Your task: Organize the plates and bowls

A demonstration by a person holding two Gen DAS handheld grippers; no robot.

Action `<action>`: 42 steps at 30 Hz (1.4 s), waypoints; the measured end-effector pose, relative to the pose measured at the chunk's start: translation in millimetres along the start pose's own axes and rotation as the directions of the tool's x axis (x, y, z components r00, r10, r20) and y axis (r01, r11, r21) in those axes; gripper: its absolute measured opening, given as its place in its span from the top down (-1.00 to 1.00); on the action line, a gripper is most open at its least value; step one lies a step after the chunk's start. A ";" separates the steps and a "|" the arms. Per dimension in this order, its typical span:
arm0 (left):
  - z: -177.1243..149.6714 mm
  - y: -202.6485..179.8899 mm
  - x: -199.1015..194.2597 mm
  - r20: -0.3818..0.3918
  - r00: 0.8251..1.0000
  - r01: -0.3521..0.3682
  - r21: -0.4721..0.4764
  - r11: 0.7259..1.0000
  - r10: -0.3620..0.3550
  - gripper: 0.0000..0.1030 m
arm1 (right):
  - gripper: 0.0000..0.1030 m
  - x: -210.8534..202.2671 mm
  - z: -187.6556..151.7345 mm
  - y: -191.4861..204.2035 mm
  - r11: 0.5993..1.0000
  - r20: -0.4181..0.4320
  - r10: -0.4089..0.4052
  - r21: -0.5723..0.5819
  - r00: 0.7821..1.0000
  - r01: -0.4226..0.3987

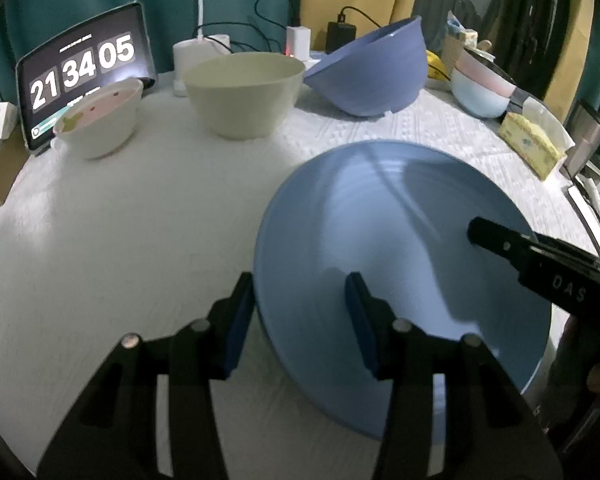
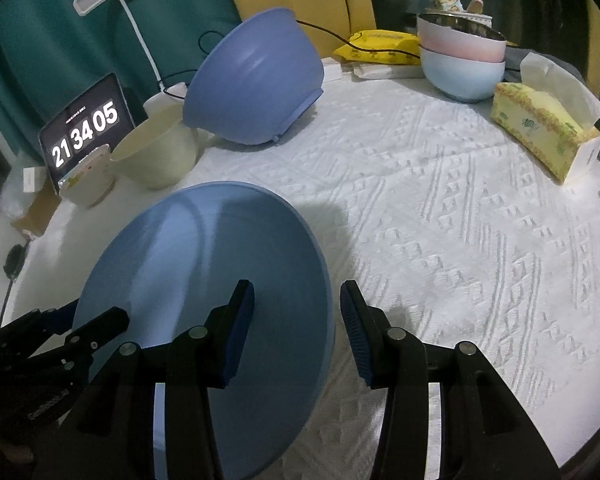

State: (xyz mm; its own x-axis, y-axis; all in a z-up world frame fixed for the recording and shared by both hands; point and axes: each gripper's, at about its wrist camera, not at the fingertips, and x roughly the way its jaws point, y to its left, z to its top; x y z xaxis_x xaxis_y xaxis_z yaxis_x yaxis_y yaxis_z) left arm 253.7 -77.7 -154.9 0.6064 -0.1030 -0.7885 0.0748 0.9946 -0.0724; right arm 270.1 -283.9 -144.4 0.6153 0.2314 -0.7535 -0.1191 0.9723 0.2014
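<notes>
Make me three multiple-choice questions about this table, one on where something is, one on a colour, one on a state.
1. Where does the cream bowl stand?
A. Between the small patterned bowl and the periwinkle bowl
B. Beside the tissue box
C. Inside the periwinkle bowl

2. What colour is the top bowl of the stack near the tissue box?
A. Green
B. Pink
C. Black

3. How does the periwinkle bowl sit?
A. Flat on its base
B. Fully upside down
C. Tipped on its side

Answers:
1 A: in the left wrist view it has the patterned bowl on one side and the periwinkle bowl on the other.
2 B: a pink bowl is nested in a light blue bowl.
3 C: its base ring faces sideways in the right wrist view.
</notes>
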 end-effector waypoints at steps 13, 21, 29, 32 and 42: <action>-2.2 1.8 -0.4 0.015 1.000 0.014 -0.006 1.000 -0.014 0.09 | 0.08 -0.1 -1.6 3.4 1.000 0.002 0.028 0.008 1.000 -0.028; -3.2 4.9 -2.4 0.016 1.000 0.021 -0.014 1.000 -0.021 0.19 | 0.09 -2.4 -2.6 5.8 1.000 0.007 0.010 0.003 1.000 -0.010; -6.4 14.0 -7.1 0.020 0.999 0.028 -0.034 0.999 -0.028 0.19 | 0.10 -6.7 -0.8 17.1 1.000 0.015 -0.007 -0.018 1.000 0.007; -7.0 20.1 -9.5 0.025 0.999 0.027 -0.046 0.999 -0.026 0.19 | 0.10 -6.2 0.7 23.5 1.000 0.015 -0.005 -0.027 1.000 0.005; -11.8 52.2 -19.9 0.045 0.999 0.017 -0.098 0.995 -0.013 0.19 | 0.10 -3.5 4.8 55.7 0.997 0.009 0.008 -0.071 1.000 -0.007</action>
State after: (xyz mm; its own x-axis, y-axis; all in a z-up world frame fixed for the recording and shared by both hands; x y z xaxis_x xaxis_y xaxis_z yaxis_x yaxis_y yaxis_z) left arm 236.2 -23.5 -150.2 0.6405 -0.1162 -0.7591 0.0075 0.9894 -0.1451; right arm 265.1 -230.7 -127.6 0.6217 0.2390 -0.7459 -0.1787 0.9705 0.1620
